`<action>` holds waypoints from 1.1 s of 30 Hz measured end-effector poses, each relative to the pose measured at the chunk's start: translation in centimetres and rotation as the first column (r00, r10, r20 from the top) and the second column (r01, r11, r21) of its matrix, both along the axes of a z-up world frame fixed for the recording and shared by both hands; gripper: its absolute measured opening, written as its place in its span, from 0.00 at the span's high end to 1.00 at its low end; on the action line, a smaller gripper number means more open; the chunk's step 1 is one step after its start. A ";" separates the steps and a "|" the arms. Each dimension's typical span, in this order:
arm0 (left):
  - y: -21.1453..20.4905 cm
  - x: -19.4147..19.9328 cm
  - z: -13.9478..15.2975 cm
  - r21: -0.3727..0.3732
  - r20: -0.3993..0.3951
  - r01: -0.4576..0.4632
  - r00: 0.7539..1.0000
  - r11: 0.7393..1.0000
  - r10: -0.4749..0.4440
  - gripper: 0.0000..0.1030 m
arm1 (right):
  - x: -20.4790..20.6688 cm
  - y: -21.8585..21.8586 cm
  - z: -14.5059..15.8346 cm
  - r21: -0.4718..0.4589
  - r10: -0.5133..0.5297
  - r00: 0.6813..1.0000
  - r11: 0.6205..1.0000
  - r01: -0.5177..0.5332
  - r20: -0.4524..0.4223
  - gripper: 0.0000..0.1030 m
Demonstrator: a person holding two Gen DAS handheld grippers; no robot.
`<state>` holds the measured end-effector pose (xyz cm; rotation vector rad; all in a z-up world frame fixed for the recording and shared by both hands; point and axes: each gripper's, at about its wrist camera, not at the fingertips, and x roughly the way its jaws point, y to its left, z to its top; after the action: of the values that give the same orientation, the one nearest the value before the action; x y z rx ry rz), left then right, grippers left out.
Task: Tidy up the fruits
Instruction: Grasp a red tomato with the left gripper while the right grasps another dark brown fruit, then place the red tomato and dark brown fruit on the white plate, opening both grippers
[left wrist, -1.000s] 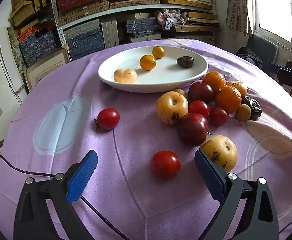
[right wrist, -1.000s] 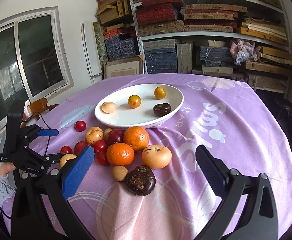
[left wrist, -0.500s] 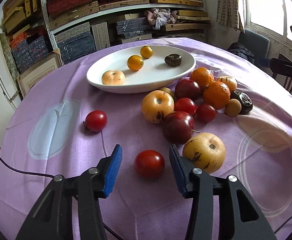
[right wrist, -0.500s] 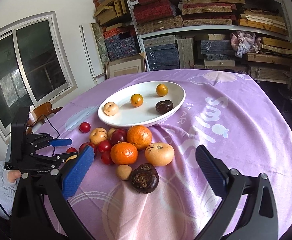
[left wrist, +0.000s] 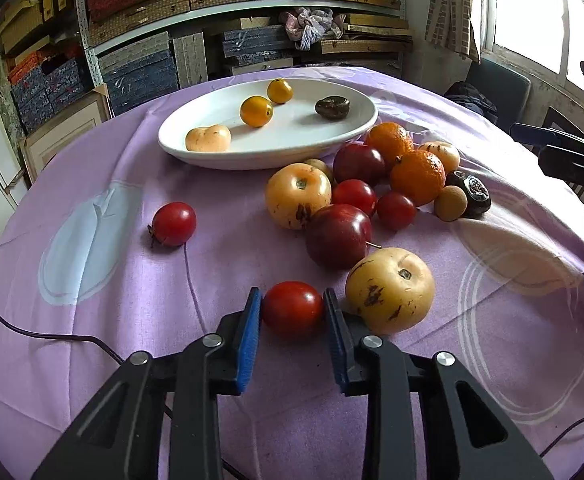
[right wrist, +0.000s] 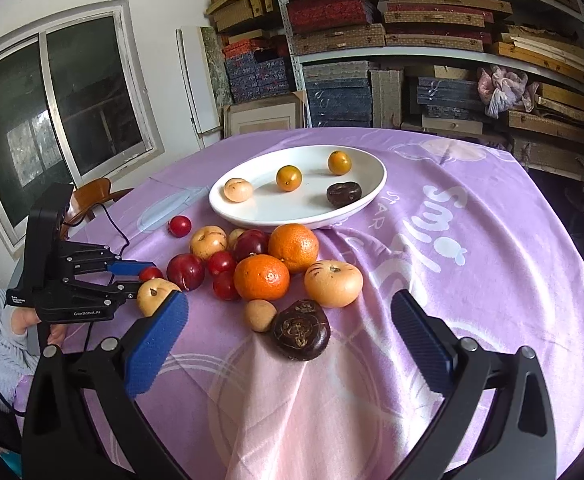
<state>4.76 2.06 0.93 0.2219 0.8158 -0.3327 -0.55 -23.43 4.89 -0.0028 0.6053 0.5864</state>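
My left gripper [left wrist: 293, 310] is shut on a red tomato [left wrist: 292, 309] that rests on the purple cloth; it shows in the right wrist view [right wrist: 133, 274] too. A yellow apple [left wrist: 390, 290] lies just right of the tomato. A white oval plate [left wrist: 344, 130] at the far side holds two small yellow-orange fruits, a pale peach-like fruit and a dark fruit [left wrist: 332, 107]. A pile of oranges, plums, tomatoes and apples [right wrist: 259, 262] lies in front of the plate. My right gripper [right wrist: 287, 334] is open and empty above a dark brown fruit [right wrist: 300, 330].
A lone red tomato [left wrist: 173, 224] lies to the left of the pile. A black cable [left wrist: 43, 336] runs over the cloth at the left. Shelves of boxes [right wrist: 412, 40] stand behind the round table. A wooden chair [right wrist: 91, 196] stands at the window side.
My left gripper moved forward and its fingers closed from wide open onto the red tomato. My right gripper stayed open and shifted slightly.
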 end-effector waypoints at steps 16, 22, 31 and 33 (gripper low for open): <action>-0.2 -0.1 -0.2 0.011 -0.007 -0.003 1.000 1.000 0.003 0.70 | 1.9 2.8 -3.5 -0.216 -0.004 0.997 0.976 -0.013 -0.080 0.60; -0.4 0.0 -0.4 0.023 -0.015 -0.003 1.000 1.000 0.003 0.69 | 3.5 3.6 -4.4 -0.258 0.001 0.989 0.965 -0.040 -0.148 0.57; -0.1 -0.2 -0.1 -0.006 0.002 -0.005 1.000 1.000 0.005 0.70 | 3.4 3.5 -4.4 -0.239 0.015 0.989 0.970 -0.051 -0.149 0.58; 0.2 -0.5 0.2 -0.016 0.021 -0.017 1.000 1.000 0.017 0.70 | 3.3 2.5 -3.9 -0.192 0.004 0.989 0.981 -0.032 -0.148 0.58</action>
<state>4.27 2.26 1.12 0.2035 0.7934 -0.3205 2.76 -20.92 1.02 -0.1499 0.8055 0.5461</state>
